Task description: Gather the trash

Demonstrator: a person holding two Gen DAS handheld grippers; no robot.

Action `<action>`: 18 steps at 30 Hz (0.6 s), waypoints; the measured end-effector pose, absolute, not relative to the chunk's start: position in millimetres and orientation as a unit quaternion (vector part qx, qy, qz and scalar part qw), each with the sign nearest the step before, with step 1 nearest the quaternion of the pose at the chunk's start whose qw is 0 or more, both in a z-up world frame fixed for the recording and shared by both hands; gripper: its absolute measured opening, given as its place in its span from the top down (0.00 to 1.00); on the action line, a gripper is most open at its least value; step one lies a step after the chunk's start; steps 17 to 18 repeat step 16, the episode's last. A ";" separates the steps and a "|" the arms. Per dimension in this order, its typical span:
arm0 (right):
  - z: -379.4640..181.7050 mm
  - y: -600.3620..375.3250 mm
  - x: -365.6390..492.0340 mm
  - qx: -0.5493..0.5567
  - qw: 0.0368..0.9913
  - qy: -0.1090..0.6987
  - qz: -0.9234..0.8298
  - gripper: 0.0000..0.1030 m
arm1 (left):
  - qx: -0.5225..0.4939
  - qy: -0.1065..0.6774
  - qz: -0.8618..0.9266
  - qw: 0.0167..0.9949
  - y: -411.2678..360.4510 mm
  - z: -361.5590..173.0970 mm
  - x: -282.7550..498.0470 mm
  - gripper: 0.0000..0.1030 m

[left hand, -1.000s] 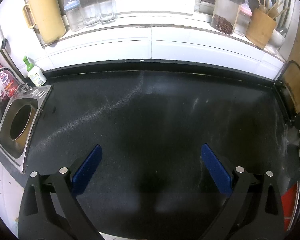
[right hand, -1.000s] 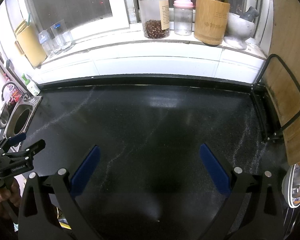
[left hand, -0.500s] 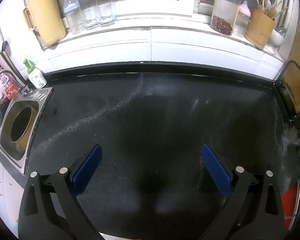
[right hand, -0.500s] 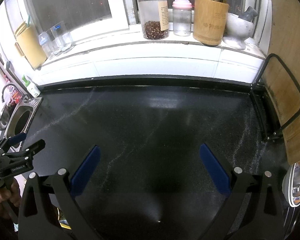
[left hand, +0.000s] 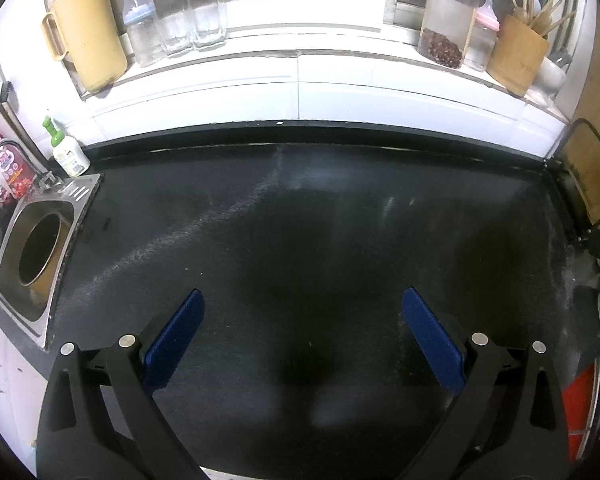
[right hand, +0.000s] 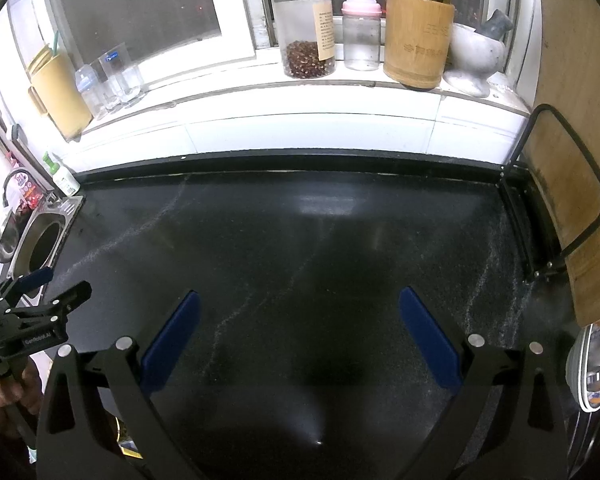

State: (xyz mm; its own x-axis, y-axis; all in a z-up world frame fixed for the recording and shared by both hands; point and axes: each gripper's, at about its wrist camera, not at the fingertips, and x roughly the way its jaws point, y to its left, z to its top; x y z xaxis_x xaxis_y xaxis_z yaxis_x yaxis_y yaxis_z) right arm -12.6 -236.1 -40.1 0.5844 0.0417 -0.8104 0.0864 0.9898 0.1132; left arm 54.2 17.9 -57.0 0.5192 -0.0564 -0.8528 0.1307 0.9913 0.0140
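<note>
Left hand-held gripper [left hand: 300, 320]: jaws spread wide, nothing between them. Right hand-held gripper [right hand: 298, 320]: likewise released, empty. Both hover over the black bench [left hand: 320, 220].

No trash visible on the bench in either view; only pale streaks.

Bin hole [left hand: 40, 248] at far left.

Judgement: scan the edges slowly before reaching, keep the jaws wide, and stay clear of the sill jars [right hand: 308, 28].

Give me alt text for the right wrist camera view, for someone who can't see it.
The open right gripper hangs over a bare black countertop, holding nothing. The left gripper, also open, shows at the left edge near a steel sink. A jar, baby bottle and utensil holder line the windowsill.
</note>
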 end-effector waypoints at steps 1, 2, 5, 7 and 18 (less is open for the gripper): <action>-40.2 -236.4 -12.2 0.071 0.887 0.456 -0.013 0.07 | 0.039 0.485 -0.052 0.872 18.5 -56.4 54.0 0.06; -40.4 -237.0 -12.6 0.073 0.886 0.457 -0.014 0.07 | 0.040 0.481 -0.051 0.874 19.3 -56.0 53.7 0.06; -41.4 -237.8 -13.5 0.076 0.886 0.456 -0.017 0.07 | 0.043 0.473 -0.049 0.879 20.2 -54.0 53.5 0.06; -42.3 -237.7 -14.3 0.078 0.886 0.456 -0.018 0.07 | 0.045 0.470 -0.048 0.880 19.3 -53.8 53.1 0.06; -53.8 -242.8 -16.2 0.082 0.885 0.458 -0.022 0.07 | 0.052 0.479 -0.047 0.875 25.1 -67.4 61.1 0.06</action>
